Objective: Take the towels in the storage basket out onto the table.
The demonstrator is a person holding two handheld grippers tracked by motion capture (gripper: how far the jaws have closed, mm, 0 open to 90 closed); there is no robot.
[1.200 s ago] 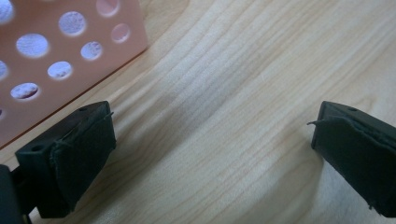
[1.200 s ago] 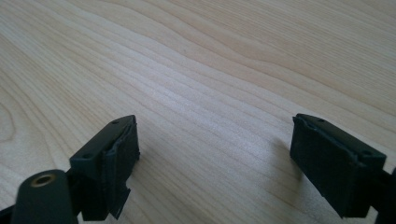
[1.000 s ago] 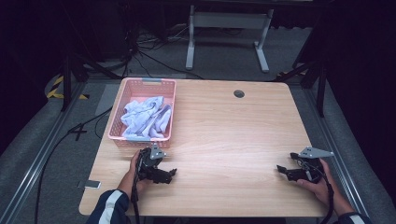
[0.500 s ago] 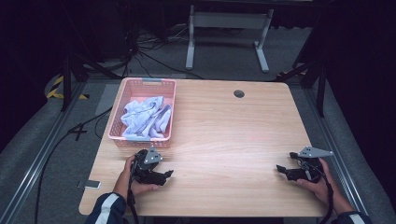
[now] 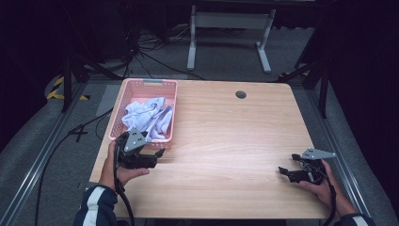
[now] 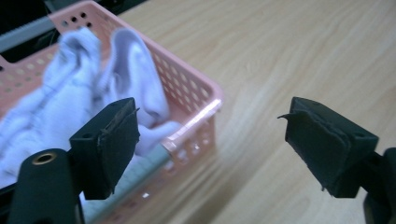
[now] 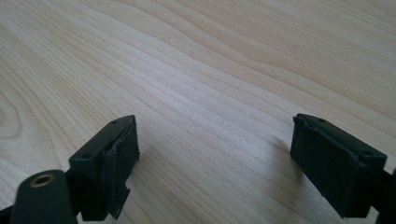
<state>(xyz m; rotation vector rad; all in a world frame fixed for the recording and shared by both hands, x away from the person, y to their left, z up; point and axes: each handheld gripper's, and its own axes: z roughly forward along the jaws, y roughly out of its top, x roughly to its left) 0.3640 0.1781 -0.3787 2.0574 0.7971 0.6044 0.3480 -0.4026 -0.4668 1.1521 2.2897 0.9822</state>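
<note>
Socks [image 6: 70,107] fill the pink basket [image 6: 196,100] at upper left, behind the left gripper [image 6: 212,144]; its wide jaws, just reopening, hold nothing. Right gripper [image 7: 215,158]: wide, empty.

Bright tabletop [image 5: 226,141] amid dark surroundings; both gripper views are soft, the basket [image 6: 187,93] blurred

Right claw [image 7: 212,163] spread wide, empty, over wooden table [image 7: 233,70]
</note>
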